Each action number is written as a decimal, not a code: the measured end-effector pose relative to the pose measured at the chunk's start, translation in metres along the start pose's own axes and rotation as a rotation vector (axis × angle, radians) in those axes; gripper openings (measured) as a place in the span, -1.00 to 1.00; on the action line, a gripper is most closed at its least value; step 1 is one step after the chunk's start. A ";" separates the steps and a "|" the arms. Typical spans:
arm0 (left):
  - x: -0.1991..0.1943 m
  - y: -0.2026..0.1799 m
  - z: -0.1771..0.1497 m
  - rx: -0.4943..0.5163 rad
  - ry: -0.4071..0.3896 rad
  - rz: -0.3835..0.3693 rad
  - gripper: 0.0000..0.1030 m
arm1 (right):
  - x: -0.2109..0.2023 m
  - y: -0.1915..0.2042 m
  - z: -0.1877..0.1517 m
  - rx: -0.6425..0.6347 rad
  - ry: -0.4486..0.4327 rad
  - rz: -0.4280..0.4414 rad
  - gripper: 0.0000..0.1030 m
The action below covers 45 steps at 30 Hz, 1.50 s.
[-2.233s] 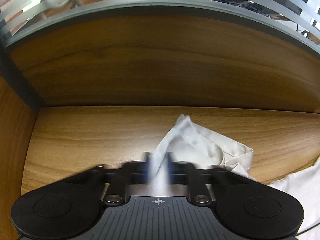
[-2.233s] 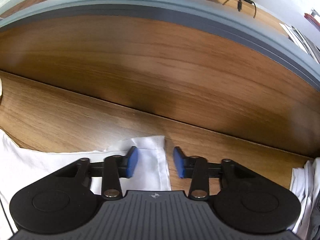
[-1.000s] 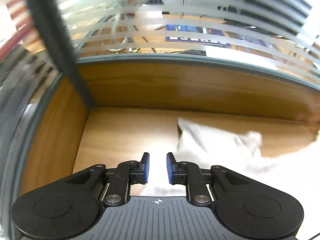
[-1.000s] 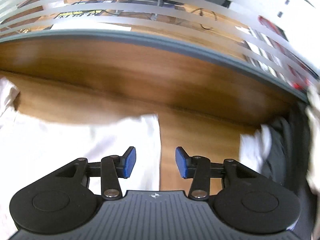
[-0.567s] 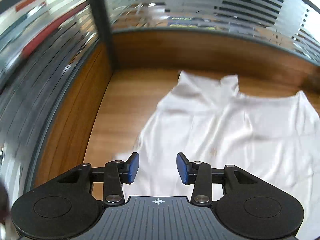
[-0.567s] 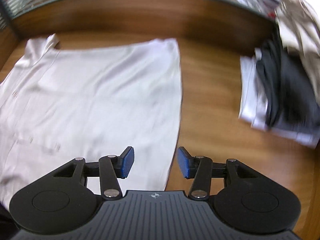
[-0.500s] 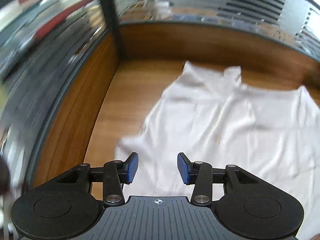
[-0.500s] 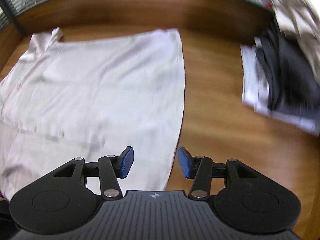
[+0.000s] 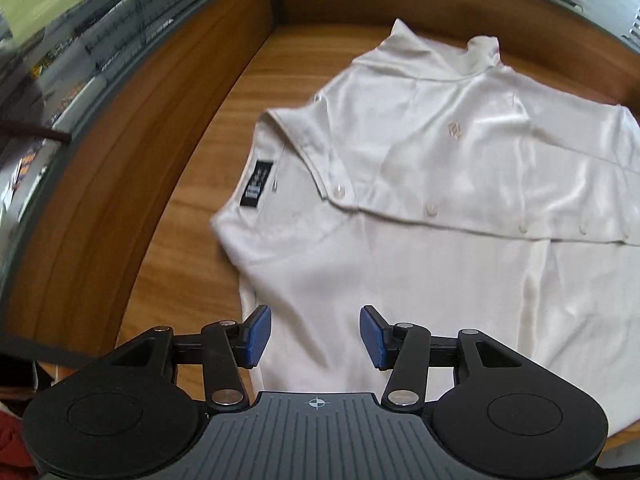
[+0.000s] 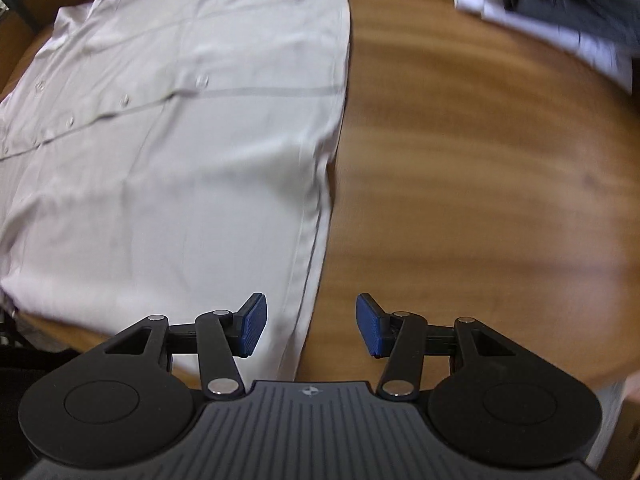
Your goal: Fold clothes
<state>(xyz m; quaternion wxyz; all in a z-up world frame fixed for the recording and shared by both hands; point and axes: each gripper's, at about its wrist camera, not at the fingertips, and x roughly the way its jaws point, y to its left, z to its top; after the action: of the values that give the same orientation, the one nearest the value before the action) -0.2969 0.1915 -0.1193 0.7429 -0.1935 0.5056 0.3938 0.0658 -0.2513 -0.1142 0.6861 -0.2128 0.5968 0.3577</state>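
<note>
A white button-up shirt lies spread flat, front up, on the wooden table, its collar and black label toward the left wall. My left gripper is open and empty, above the shirt's near shoulder. In the right wrist view the same shirt fills the left half, its hem edge running down the middle. My right gripper is open and empty, above the hem's near corner, one pad over cloth and one over bare wood.
A pile of dark and white clothes lies at the far right of the table. A wooden partition wall with glass above bounds the table's left and far sides. Something red shows at the lower left.
My left gripper let go of the shirt's far corner. Both grippers drew back toward the near edge and rose, so the whole spread shirt came into view.
</note>
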 end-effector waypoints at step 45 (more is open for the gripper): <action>0.083 0.051 0.138 -0.204 -0.067 -0.030 0.12 | -0.010 0.061 0.094 -0.095 -0.070 -0.052 -0.17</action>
<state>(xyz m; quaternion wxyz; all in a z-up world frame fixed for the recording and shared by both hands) -0.2392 0.3497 -0.1318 0.7417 -0.2624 0.4346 0.4383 0.0831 -0.1458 -0.0781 0.7048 -0.2476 0.5489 0.3749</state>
